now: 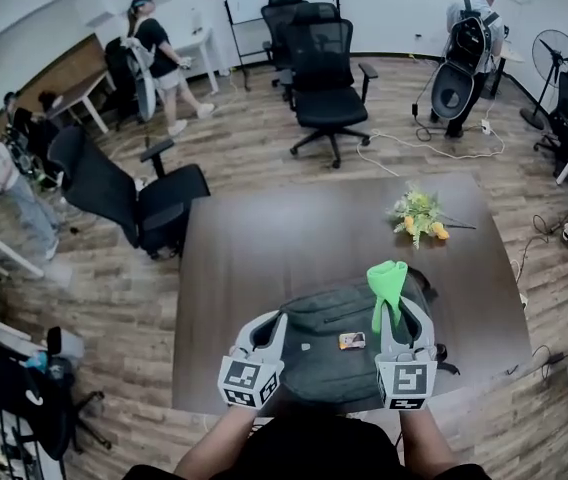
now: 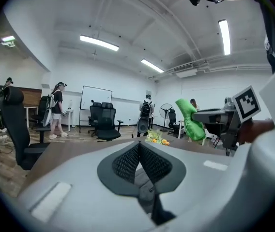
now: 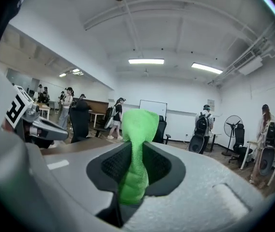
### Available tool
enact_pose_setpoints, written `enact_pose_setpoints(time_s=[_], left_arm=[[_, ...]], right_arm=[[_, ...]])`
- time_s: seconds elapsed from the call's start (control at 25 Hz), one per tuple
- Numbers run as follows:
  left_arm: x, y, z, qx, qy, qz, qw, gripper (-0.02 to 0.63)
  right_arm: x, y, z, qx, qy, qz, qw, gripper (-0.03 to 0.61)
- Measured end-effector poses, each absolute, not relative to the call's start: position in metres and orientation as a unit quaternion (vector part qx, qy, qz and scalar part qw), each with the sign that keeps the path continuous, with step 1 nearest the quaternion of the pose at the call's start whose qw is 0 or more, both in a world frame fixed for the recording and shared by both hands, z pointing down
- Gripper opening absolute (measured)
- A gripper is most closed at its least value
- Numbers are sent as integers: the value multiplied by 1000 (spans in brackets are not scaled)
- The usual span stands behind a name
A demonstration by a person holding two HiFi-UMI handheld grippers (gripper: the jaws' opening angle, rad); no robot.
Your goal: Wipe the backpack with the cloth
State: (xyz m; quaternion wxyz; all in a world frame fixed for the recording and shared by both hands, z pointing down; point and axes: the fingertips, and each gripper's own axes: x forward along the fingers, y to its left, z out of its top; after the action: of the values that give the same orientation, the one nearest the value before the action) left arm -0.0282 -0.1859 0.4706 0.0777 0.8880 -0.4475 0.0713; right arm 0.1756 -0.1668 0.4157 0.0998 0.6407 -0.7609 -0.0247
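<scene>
Head view, left of centre: a black office chair (image 1: pixel 124 193) stands just beside the left edge of the brown table (image 1: pixel 264 238).

Lower centre: the left gripper (image 1: pixel 264 328) sits over the left part of the dark grey backpack (image 1: pixel 329 363). In the left gripper view, the left gripper (image 2: pixel 138 146) has its pads pressed together at the tips with nothing between them.

The backpack lies flat on the near edge of the table, in the lower centre of the frame. A small orange-and-white tag (image 1: pixel 352 341) lies on its upper face.

Lower right of centre: the right gripper (image 1: pixel 404 313) sits over the right part of the backpack. Its jaws pinch the green cloth (image 1: pixel 387 283), which sticks up out of them. In the right gripper view, the right gripper (image 3: pixel 136 151) has the cloth (image 3: pixel 138 122) clamped between both pads. No view shows whether the cloth touches the backpack.

Upper right of the table: a bunch of flowers (image 1: pixel 419 215) lies well apart from the backpack.
</scene>
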Motion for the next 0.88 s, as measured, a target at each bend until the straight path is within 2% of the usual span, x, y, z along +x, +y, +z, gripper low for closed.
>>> enact_pose_setpoints(time_s=[0.16,0.56,0.88], left_arm=[[-32,-187,472,890,-444,78,69,18],[-42,-184,459,895,-438,71,44,18],[-42,-179,460,898,-432,68,51,18]], right_arm=[[163,-164,408,644,-763,-36,49,74],[141,-165,410,637,-766,-57,60,67],[143,-164,408,646,-758,-62,64,67]])
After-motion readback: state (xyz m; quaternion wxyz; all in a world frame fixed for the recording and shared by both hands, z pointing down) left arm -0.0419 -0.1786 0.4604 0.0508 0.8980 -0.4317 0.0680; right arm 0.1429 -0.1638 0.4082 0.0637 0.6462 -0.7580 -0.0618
